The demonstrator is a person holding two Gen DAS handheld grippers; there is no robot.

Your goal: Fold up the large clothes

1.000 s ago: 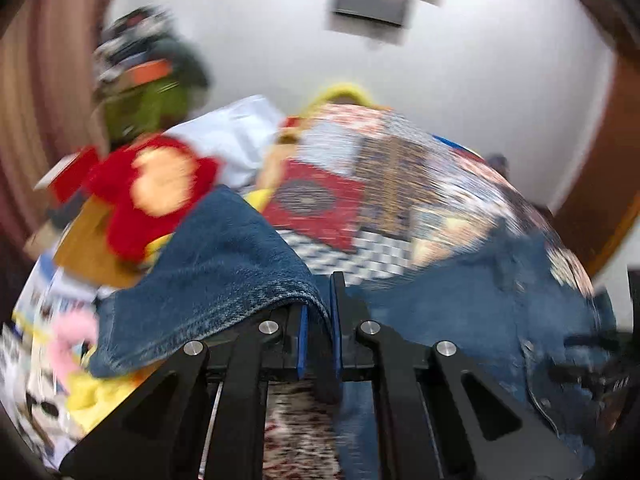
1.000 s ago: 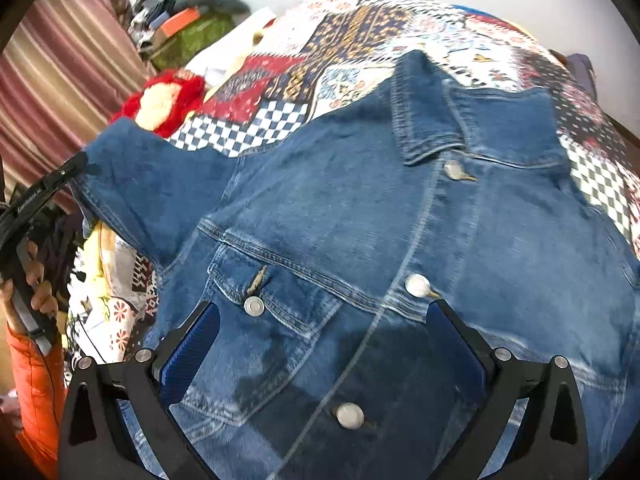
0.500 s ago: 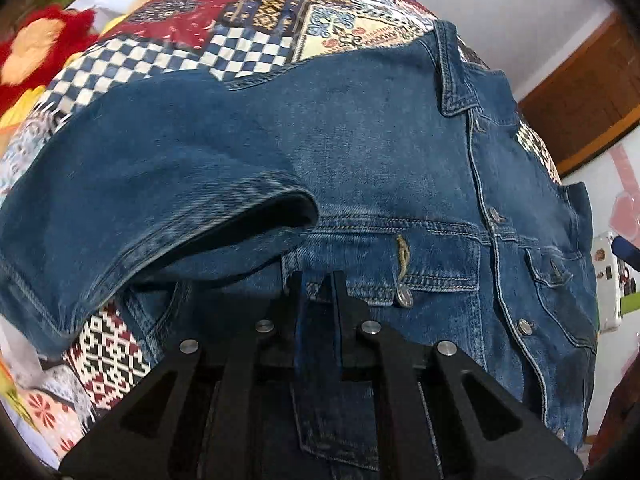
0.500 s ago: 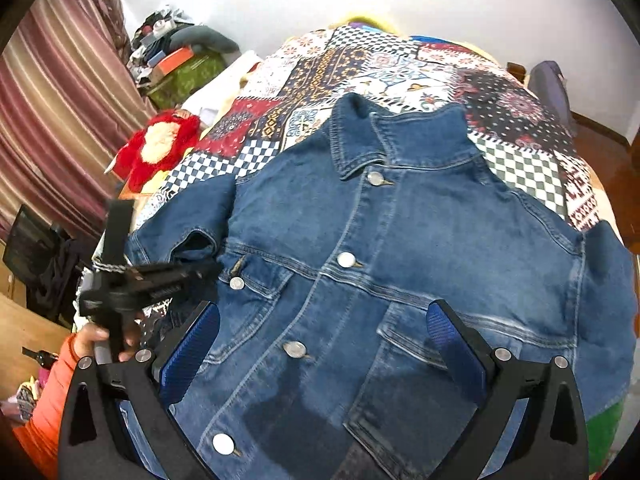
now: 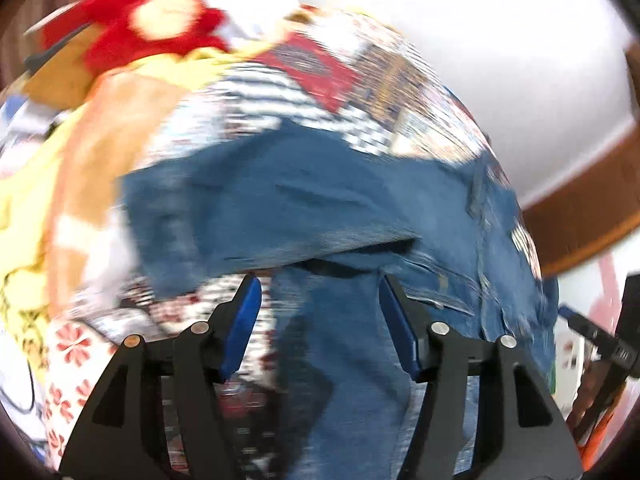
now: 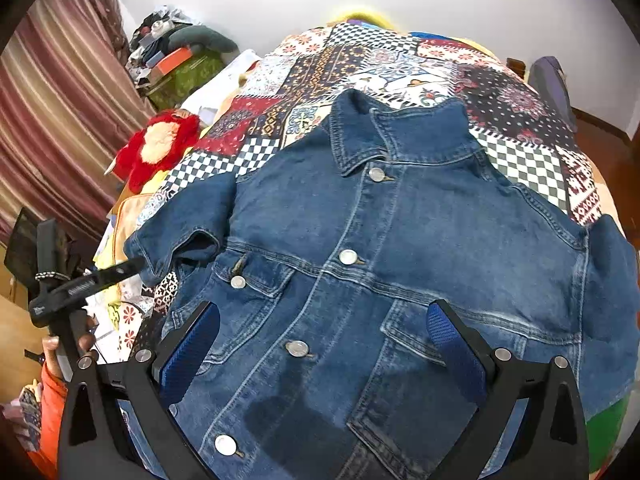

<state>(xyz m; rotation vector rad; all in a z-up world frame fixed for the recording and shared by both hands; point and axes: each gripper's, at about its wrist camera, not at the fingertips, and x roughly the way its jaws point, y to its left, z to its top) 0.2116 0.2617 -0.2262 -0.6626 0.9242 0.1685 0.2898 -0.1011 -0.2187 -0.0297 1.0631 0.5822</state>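
Observation:
A blue denim jacket (image 6: 400, 260) lies front up and buttoned on the patchwork quilt (image 6: 360, 64), collar towards the far wall. Its short left sleeve (image 6: 180, 236) rests flat beside the body. My left gripper (image 5: 319, 284) hovers at the sleeve's hem, its jaws opening with no cloth pinched between the blue pads; this view is motion-blurred. In the right wrist view the left gripper (image 6: 128, 266) shows at the left, its tip just off the sleeve cuff, held by a hand (image 6: 52, 348). My right gripper (image 6: 322, 312) stands open above the jacket's lower front, holding nothing.
A red plush toy (image 6: 160, 148) lies at the bed's left edge, with a heap of bags and boxes (image 6: 180, 60) behind it. Striped curtains (image 6: 52, 100) hang on the left. An orange sleeve (image 6: 52, 400) shows at the lower left. A white wall stands behind the bed.
The left gripper, earlier shut on the sleeve, carried it down onto the bed and has let go, jaws now apart. The right gripper drew back from the jacket, then held still.

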